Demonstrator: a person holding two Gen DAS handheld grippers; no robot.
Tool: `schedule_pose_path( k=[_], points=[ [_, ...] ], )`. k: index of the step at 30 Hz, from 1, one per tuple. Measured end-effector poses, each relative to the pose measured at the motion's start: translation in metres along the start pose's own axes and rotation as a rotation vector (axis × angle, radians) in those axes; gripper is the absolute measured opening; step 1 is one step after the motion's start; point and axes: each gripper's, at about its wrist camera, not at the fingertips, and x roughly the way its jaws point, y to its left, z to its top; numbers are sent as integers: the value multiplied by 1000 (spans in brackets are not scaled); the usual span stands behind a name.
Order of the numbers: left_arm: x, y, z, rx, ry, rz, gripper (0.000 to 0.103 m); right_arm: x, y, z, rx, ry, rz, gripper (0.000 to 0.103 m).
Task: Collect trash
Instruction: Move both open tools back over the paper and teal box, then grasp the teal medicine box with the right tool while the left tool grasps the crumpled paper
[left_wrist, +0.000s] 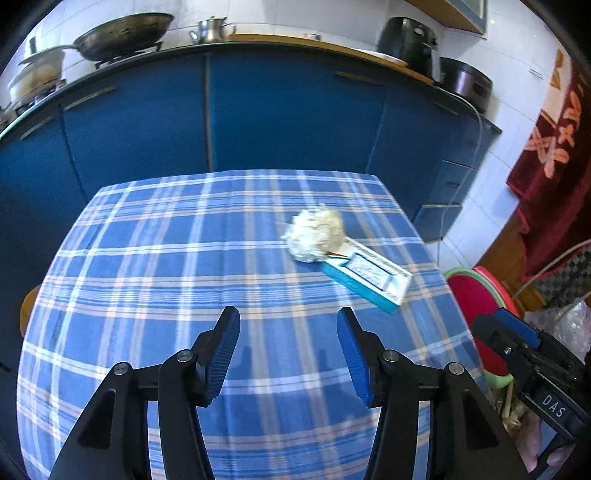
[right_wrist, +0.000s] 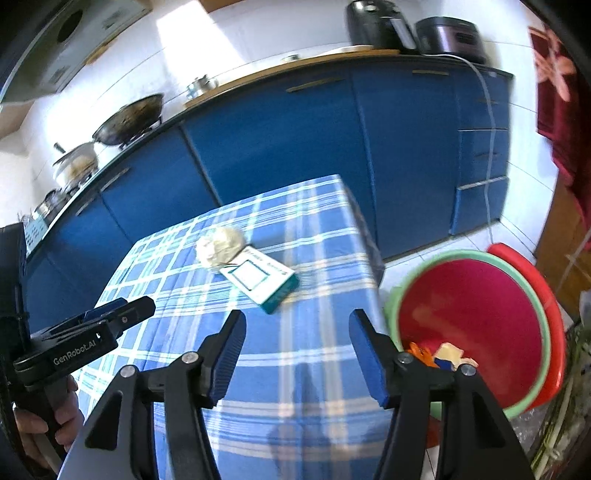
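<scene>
Over checked tablecloth (left_wrist: 166, 258), both tongs (left_wrist: 288, 354) (right_wrist: 295, 354) gape half-wide, empty.

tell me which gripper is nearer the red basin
Right. The right gripper hangs at the table edge just beside the red basin; the left gripper is over the tablecloth, farther from it.

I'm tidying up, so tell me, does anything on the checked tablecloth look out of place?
Yes. A crumpled paper wad and a teal-and-white carton lie touching on the tablecloth, the carton askew near the edge. Other scraps already sit in the red basin beside the table.
</scene>
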Motion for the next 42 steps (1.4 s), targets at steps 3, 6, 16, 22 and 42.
schedule_pose_path(
  k=[3,6,16,22,42],
  points=[
    [4,10,3,-14,5,18,57,15,11,4,-32,29,7,65],
    [11,19,5,-28,13,37,57,31,19,7,-56,56,15,67],
    [34,41,8,-66,46,68,57,78,31,17,-138,122,-34,75],
    [41,48,9,-80,58,74,57,100,35,25,-181,146,-45,79],
    [48,41,17,-35,56,73,57,121,39,26,-263,172,-28,71]
  ],
)
